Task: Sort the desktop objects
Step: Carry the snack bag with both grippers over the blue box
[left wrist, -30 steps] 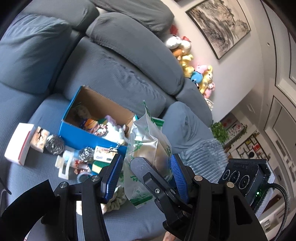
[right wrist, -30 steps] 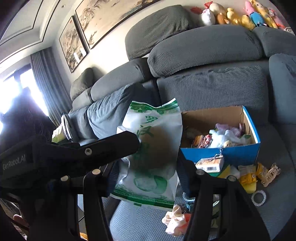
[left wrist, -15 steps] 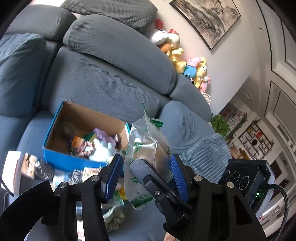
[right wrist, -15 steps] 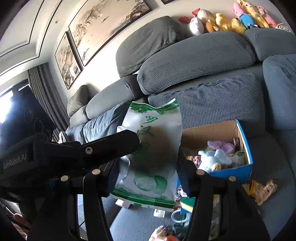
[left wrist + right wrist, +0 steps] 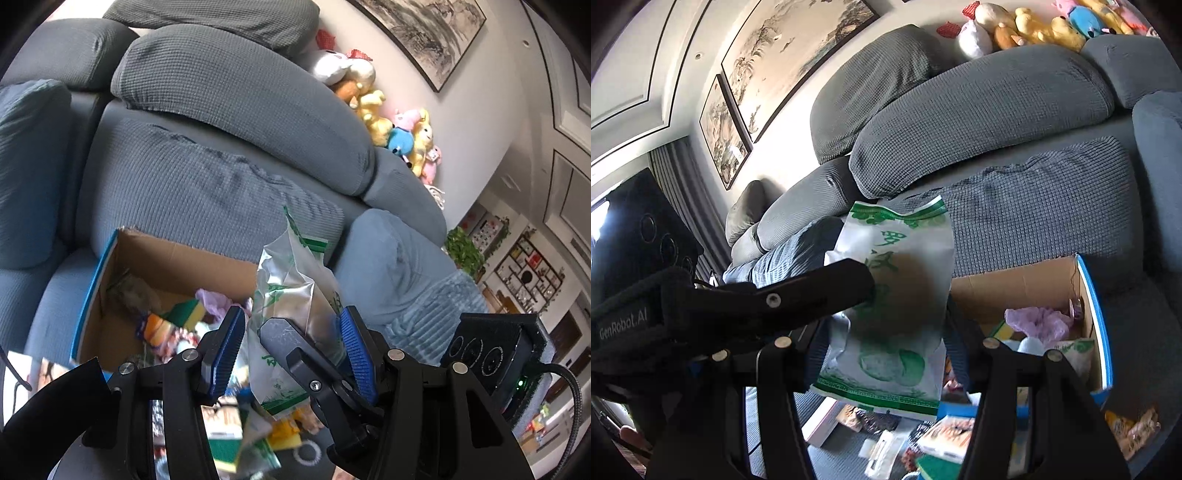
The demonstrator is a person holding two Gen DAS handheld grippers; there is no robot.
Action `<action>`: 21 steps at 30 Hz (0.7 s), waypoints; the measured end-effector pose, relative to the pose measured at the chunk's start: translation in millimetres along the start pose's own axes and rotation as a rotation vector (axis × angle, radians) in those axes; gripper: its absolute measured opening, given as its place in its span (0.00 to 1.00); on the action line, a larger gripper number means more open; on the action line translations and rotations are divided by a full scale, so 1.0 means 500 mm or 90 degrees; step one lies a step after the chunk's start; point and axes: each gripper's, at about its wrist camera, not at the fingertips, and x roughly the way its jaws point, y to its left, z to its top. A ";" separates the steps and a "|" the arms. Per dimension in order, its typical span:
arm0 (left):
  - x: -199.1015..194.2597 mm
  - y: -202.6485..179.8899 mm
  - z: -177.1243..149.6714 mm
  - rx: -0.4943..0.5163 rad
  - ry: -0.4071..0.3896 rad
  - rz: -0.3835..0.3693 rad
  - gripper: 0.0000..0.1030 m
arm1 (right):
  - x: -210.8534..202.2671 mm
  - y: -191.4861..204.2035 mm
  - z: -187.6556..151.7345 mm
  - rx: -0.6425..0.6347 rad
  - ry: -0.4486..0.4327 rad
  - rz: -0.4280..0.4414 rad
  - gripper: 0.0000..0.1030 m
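A green-and-white snack bag (image 5: 295, 280) hangs upright above the sofa seat, held from two sides. In the left wrist view my left gripper (image 5: 291, 350) is shut on it, blue pads on either side, with a black finger of the right gripper lying between them. In the right wrist view the bag (image 5: 908, 258) fills the gap of my right gripper (image 5: 886, 336), also shut on it; the left gripper's finger (image 5: 849, 284) presses its front. A blue cardboard box (image 5: 88, 295) (image 5: 1097, 321), open and holding several small items, sits just beyond and below the bag.
Loose small objects litter the grey sofa seat (image 5: 48, 306) in front of the box, among them a white box (image 5: 823, 421) and a hair ring (image 5: 306, 452). Plush toys (image 5: 399, 125) line the sofa back. Back cushions rise right behind the box.
Both grippers have carried the bag sideways along the sofa toward the box. The box now sits close beside and under the bag; the grip looks the same.
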 end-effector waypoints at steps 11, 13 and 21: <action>0.080 0.047 0.060 0.011 -0.032 -0.022 0.54 | 0.089 -0.046 0.038 -0.023 -0.016 0.002 0.55; 0.095 0.059 0.059 0.013 -0.034 -0.013 0.54 | 0.108 -0.058 0.031 -0.025 -0.005 0.000 0.55; 0.174 0.136 0.020 -0.018 -0.017 -0.009 0.54 | 0.176 -0.104 -0.023 -0.028 0.055 -0.039 0.55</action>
